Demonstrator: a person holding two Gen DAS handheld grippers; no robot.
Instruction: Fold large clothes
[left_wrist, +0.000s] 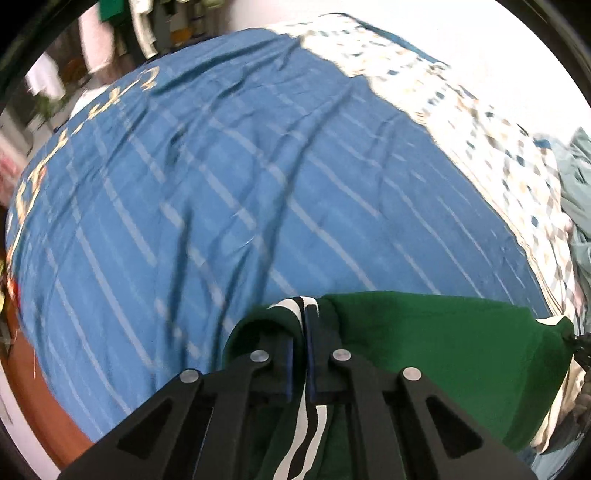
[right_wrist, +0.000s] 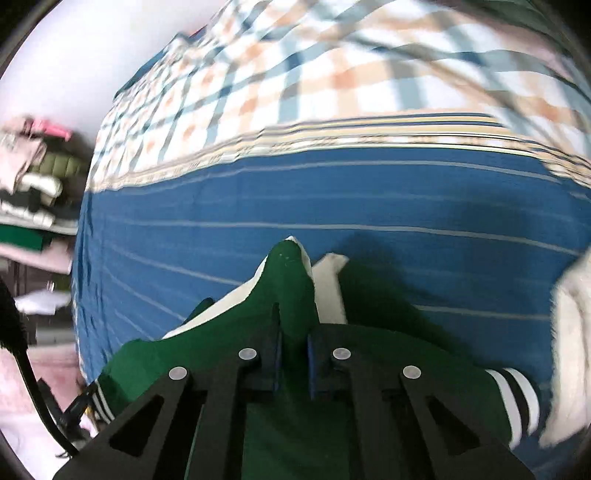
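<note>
Over a blue striped bedsheet, left tool and right tool each clamp the green garment.

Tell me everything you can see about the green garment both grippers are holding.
The green garment is dark green, soft-looking fabric with black-and-white striped trim and a white inner layer or panels. The left gripper is shut on a striped edge of it; the right gripper is shut on a bunched green fold with white showing beside it. A striped cuff or hem shows in the right wrist view. It is stretched between the grippers over the blue striped sheet; whether it rests on the sheet is unclear.
</note>
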